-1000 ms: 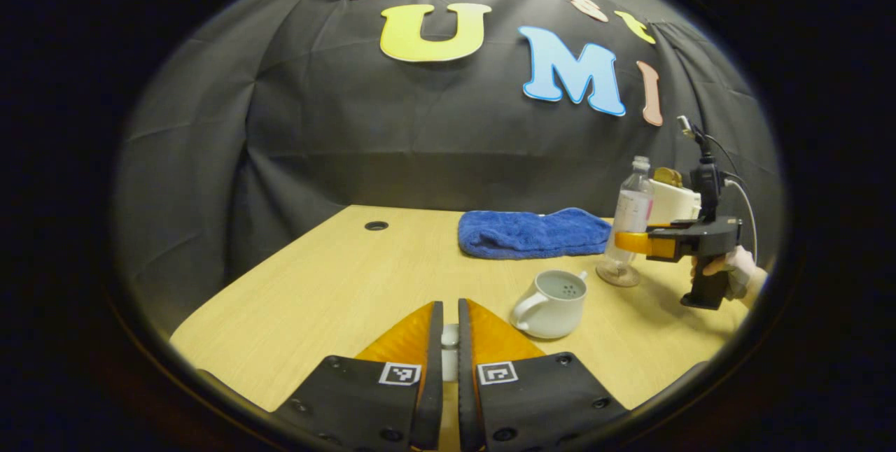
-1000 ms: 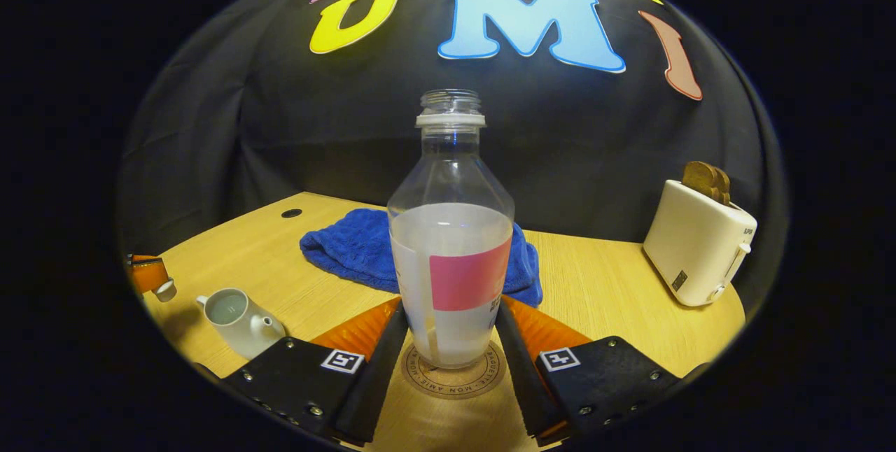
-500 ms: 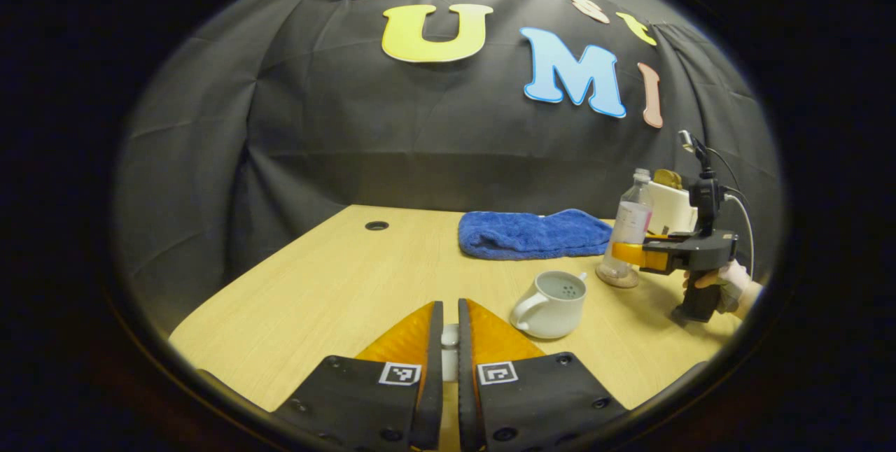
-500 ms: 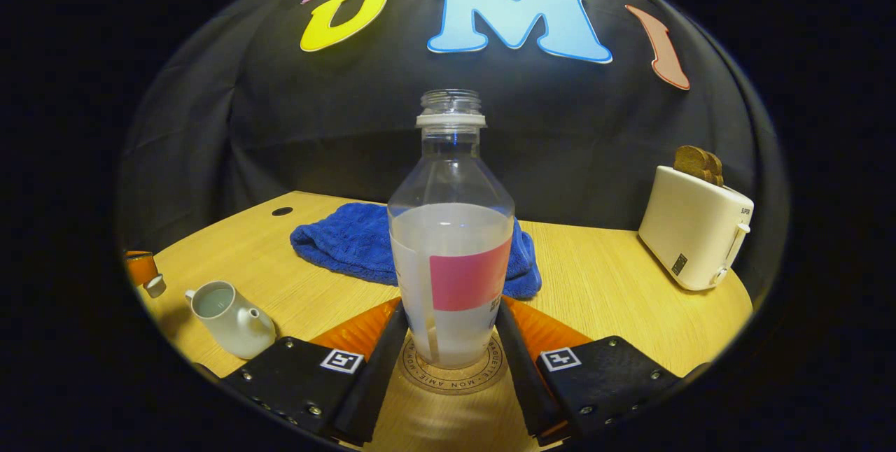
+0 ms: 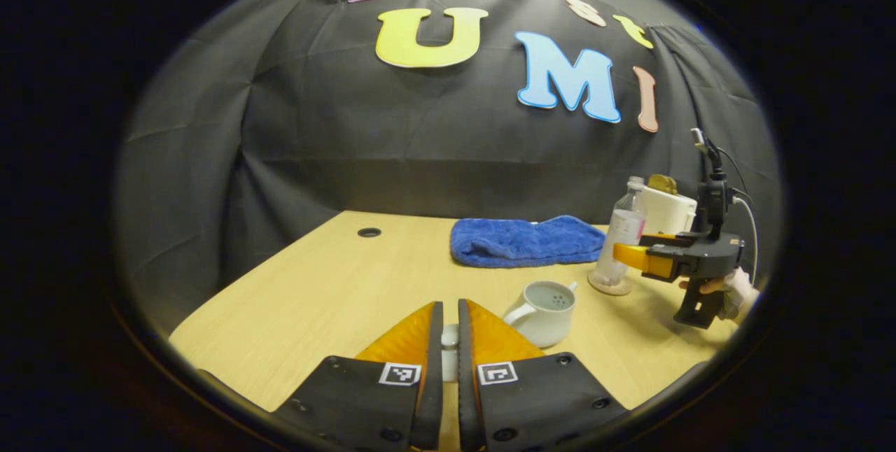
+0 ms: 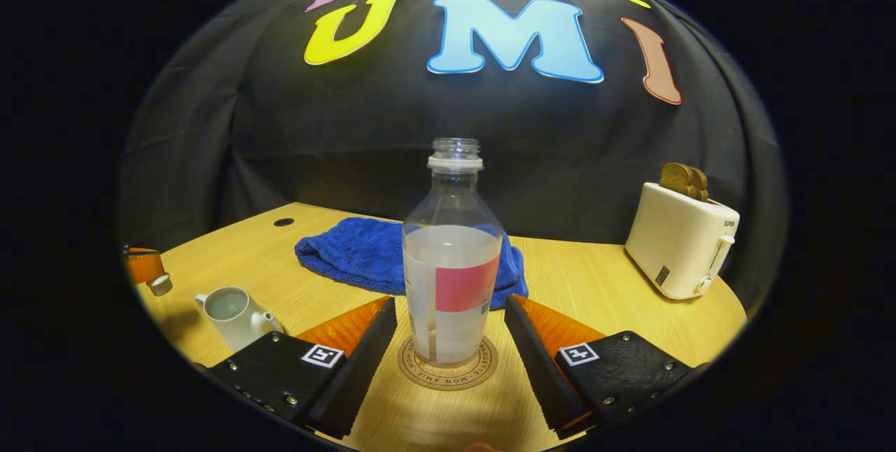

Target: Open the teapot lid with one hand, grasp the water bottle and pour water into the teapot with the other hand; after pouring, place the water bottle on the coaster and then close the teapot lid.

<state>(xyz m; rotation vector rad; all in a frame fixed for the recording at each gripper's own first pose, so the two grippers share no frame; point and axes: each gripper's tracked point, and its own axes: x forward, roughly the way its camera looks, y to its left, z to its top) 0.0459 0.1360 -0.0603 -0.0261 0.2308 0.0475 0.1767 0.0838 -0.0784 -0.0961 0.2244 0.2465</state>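
Pale wood bench (image 6: 595,284) carries everything. The water bottle (image 6: 453,277) stands upright on the coaster (image 6: 448,370), right tongs (image 6: 451,336) parted either side, touching nothing. I judge the pouring done. Left tongs (image 5: 450,347) are clamped on the teapot lid (image 5: 449,361), held clear of the open teapot (image 5: 544,303) so it can go back on. Ring lettering on the coaster is too small to read with confidence.

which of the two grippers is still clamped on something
The left gripper: its fingers are pinched on the small white teapot lid. The right gripper stands open, clear of the water bottle on the coaster.
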